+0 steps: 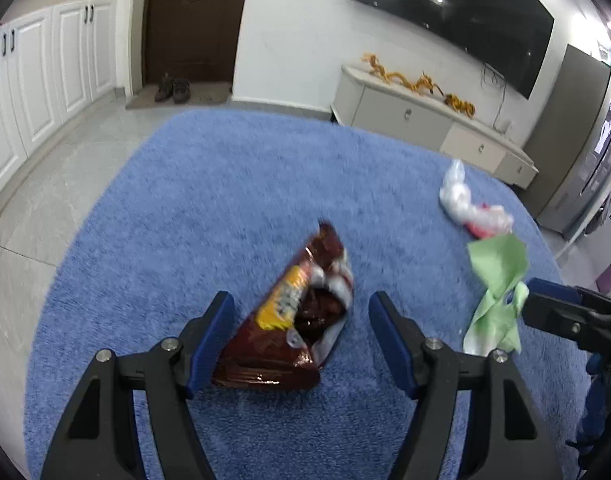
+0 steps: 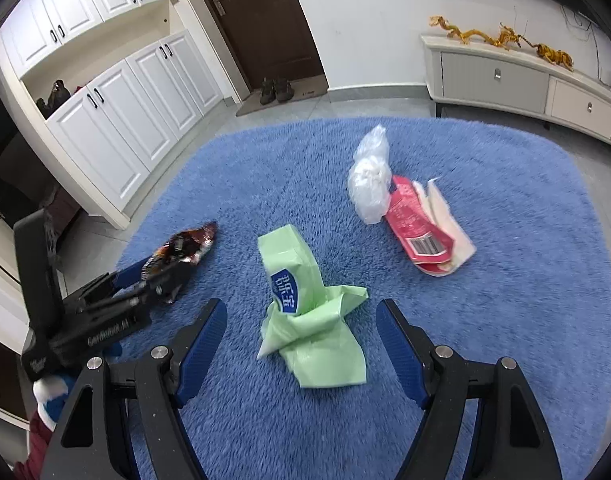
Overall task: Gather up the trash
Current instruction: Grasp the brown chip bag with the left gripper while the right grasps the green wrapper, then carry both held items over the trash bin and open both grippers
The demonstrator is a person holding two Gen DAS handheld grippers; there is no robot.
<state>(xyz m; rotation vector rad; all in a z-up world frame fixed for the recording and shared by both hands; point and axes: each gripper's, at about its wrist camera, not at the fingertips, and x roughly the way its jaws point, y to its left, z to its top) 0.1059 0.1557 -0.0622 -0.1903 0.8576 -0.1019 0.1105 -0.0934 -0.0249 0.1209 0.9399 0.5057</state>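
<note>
Trash lies uncollected on my blue rug (image 2: 485, 320): snack bag (image 1: 293, 316), green wrapper (image 2: 309, 320), clear bag (image 2: 369, 176), red packet (image 2: 421, 232). Left gripper (image 1: 301, 340) straddles the snack bag at lower centre, right gripper (image 2: 301, 344) the wrapper, both jaws apart, gripping nothing.

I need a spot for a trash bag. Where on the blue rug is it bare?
Bare: the rug's far part toward the door mat, and its right side beyond the red packet. Crowded: the middle, where the brown snack bag, green wrapper and clear plastic bag lie.
</note>
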